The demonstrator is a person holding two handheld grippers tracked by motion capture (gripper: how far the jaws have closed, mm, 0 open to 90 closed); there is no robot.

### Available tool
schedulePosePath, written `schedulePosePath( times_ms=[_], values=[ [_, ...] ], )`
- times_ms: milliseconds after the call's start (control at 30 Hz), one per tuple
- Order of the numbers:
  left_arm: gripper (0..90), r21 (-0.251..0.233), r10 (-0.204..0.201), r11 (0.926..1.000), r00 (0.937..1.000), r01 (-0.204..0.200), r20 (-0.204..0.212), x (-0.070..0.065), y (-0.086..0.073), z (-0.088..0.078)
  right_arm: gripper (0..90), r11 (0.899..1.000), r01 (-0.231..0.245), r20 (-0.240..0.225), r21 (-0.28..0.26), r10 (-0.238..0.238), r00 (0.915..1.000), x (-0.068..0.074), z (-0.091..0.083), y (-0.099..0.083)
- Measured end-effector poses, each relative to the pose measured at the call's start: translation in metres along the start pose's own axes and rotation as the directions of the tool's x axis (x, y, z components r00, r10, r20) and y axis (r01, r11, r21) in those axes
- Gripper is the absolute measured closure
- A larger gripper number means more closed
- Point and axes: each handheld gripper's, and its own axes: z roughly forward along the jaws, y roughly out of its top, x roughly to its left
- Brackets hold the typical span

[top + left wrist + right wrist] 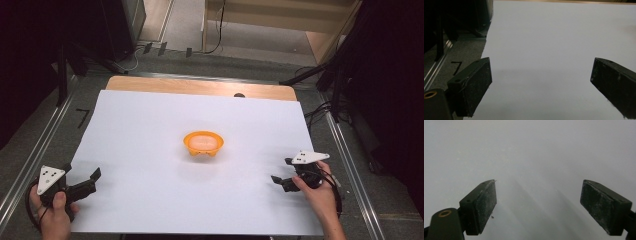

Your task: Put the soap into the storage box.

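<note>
At 7 o'clock on white sheet [150, 125] we've got left gripper [82, 176], jaws wide apart, nothing between. Dead centre sits orange bowl [203, 142], upright, something pale inside. At 4 o'clock right gripper [281, 171], jaws also spread, empty. Our worry: one-sided grab at rim probably tips light bowl, spills contents.

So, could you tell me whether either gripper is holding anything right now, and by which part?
Nothing is held. The left gripper and right gripper are both open over the white sheet, apart from the orange bowl at its middle.
</note>
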Motion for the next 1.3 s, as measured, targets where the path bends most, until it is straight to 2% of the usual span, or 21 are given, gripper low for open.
schedulePosePath(
  times_ms=[267, 467, 600, 700, 800, 867, 1000, 1100, 1133, 1200, 1300],
  values=[
    [4.4, 0.001, 0.001, 1.0000, 1.0000, -0.001, 0.002, 0.000, 0.000, 0.000, 14.1, 0.996, -0.044, 0.021, -0.075, 0.046, 0.9987, -0.001, -0.007, -0.021],
    [4.4, 0.003, 0.005, 1.0000, 1.0000, -0.005, -0.007, 0.000, 0.000, 0.000, 14.1, 0.984, -0.089, 0.037, -0.155, 0.095, 0.9948, -0.004, -0.019, -0.039],
    [4.4, -0.002, 0.003, 1.0000, 0.9999, -0.003, -0.012, -0.001, 0.000, 0.000, 14.1, 0.978, -0.111, 0.036, -0.175, 0.119, 0.9923, -0.006, -0.027, -0.053],
    [4.4, -0.006, 0.000, 1.0000, 0.9999, 0.000, -0.013, -0.001, 0.000, 0.000, 14.1, 0.964, -0.137, 0.038, -0.228, 0.149, 0.9881, -0.006, -0.041, -0.065],
    [4.4, -0.009, -0.003, 1.0000, 1.0000, 0.003, -0.008, 0.000, 0.000, -0.001, 14.1, 0.954, -0.151, 0.061, -0.257, 0.173, 0.9831, -0.006, -0.051, -0.074],
    [4.4, -0.008, -0.005, 1.0000, 1.0000, 0.005, -0.004, 0.000, 0.000, -0.001, 14.1, 0.944, -0.171, 0.065, -0.282, 0.196, 0.9784, -0.006, -0.057, -0.081],
    [4.4, -0.015, -0.008, 0.9999, 1.0000, 0.008, -0.001, 0.001, -0.001, -0.002, 14.1, 0.913, -0.213, 0.048, -0.349, 0.244, 0.9686, -0.006, -0.068, -0.094],
    [4.4, -0.018, -0.013, 0.9998, 0.9999, 0.013, -0.003, 0.001, -0.001, -0.002, 14.2, 0.882, -0.238, 0.026, -0.406, 0.272, 0.9619, -0.005, -0.074, -0.100],
    [4.4, -0.017, -0.013, 0.9998, 0.9999, 0.013, -0.003, 0.001, -0.001, -0.002, 14.2, 0.875, -0.249, 0.020, -0.414, 0.282, 0.9592, -0.006, -0.074, -0.101],
    [4.4, -0.018, -0.012, 0.9998, 0.9999, 0.012, -0.007, 0.001, -0.001, -0.002, 14.2, 0.870, -0.258, 0.013, -0.420, 0.290, 0.9570, -0.007, -0.075, -0.102],
    [4.4, -0.016, -0.010, 0.9998, 0.9999, 0.010, -0.007, 0.001, -0.001, -0.002, 14.1, 0.871, -0.267, 0.017, -0.413, 0.300, 0.9537, -0.007, -0.074, -0.102]
  ],
)
